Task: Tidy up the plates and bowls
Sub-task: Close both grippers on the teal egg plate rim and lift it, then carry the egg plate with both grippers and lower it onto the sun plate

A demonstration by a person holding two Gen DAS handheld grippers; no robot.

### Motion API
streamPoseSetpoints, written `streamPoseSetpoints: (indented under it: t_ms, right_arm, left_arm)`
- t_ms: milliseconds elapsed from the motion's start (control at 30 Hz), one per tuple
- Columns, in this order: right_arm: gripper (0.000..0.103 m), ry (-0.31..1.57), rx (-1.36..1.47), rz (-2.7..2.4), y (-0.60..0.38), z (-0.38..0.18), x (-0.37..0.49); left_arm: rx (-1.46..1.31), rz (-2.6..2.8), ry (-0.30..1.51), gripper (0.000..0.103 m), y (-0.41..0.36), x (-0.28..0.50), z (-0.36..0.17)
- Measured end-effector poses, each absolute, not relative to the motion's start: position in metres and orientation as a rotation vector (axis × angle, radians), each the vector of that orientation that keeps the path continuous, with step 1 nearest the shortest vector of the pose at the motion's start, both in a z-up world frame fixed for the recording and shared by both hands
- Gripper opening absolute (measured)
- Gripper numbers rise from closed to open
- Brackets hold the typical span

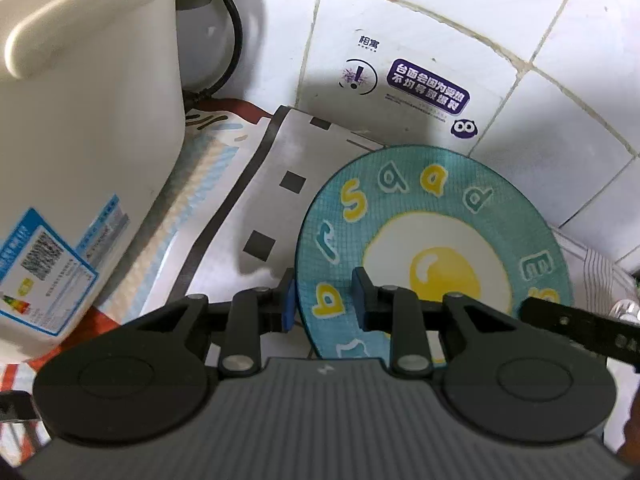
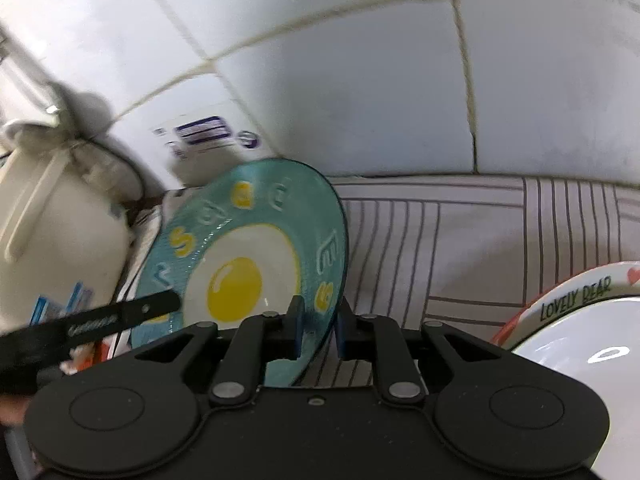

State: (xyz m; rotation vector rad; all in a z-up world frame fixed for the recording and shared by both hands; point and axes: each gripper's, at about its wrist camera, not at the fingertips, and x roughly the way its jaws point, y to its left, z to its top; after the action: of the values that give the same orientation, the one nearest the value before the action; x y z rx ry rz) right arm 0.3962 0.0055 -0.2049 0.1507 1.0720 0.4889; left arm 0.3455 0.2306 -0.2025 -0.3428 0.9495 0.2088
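Observation:
A teal plate (image 1: 432, 208) with a fried-egg picture and coloured letters is held tilted above the counter mats. My left gripper (image 1: 324, 304) is shut on its left rim, one blue pad on each side of the edge. In the right wrist view the same plate (image 2: 256, 240) stands steeply on edge, and my right gripper (image 2: 319, 330) is shut on its right rim. Each view catches a black finger of the other gripper at the plate's far side. A white bowl (image 2: 576, 300) lettered "LOVELY DEAR" sits low at the right.
A tall cream appliance (image 1: 88, 120) with a blue label stands close on the left, its black cord behind it. The tiled wall (image 1: 560, 40) with a purple sticker (image 1: 424, 84) rises right behind the plate. A line-patterned mat (image 2: 460, 240) covers the counter to the right.

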Motion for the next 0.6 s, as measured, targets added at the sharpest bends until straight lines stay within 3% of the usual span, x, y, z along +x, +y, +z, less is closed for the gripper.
streamPoseSetpoints:
  t_ms: [600]
  right_arm:
    - [0.019, 0.935, 0.192, 0.524, -0.051, -0.118, 0.311]
  left_arm:
    - [-0.235, 0.065, 0.939, 0.026, 0.183, 0.280, -0.113]
